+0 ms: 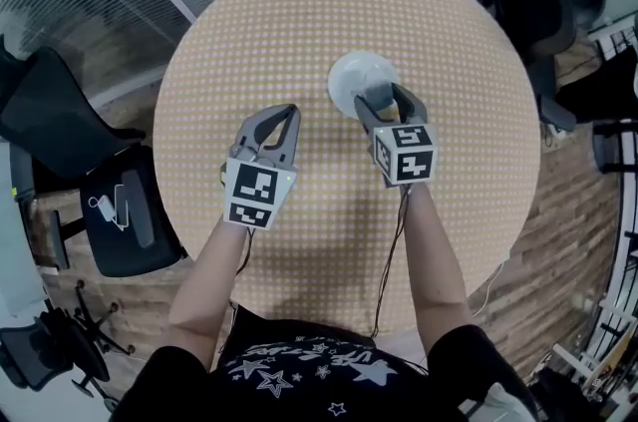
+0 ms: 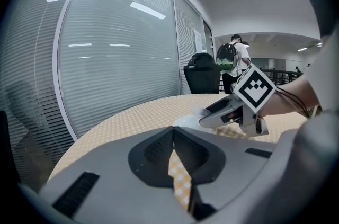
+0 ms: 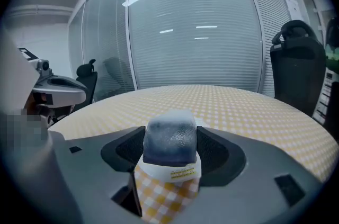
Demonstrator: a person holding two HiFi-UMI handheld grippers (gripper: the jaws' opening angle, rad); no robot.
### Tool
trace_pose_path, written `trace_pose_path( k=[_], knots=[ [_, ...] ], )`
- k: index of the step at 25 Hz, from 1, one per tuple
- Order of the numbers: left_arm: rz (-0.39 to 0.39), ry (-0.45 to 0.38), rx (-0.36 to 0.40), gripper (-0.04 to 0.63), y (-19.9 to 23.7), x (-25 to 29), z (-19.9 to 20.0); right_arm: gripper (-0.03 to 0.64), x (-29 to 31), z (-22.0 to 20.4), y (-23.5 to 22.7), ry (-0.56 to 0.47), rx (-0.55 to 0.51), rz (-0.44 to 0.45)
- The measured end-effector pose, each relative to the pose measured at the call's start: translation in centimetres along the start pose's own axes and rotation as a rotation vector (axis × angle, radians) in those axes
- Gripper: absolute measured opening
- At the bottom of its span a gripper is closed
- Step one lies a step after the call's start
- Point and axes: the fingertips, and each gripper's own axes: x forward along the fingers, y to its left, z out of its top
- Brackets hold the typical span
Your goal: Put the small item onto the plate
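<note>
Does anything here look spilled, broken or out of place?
Nothing stands out. The right gripper holds the small item squarely by the plate, the left gripper is shut and empty, and the tablecloth lies flat.

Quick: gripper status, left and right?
Left gripper: shut, nothing between the jaws.
Right gripper: shut on the small item, at the plate.

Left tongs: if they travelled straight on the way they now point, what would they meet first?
Probably the white plate just ahead of the shut left tongs, though the head view suggests they might skim past its left edge.
</note>
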Motion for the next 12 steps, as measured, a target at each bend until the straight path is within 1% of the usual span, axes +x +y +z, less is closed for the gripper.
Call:
trace_pose_path(
  k=[6, 12],
  knots=[
    [-0.002, 0.018, -0.009, 0.009, 0.6, 0.9, -0.9, 0.296, 2.1, -1.2, 0.0, 0.077, -0.034, -0.001],
    [-0.007, 0.019, -0.030, 0.009, 0.8, 0.6, -1.3, 0.296, 3.4, -1.5, 0.0, 0.121, -0.089, 0.003]
  ],
)
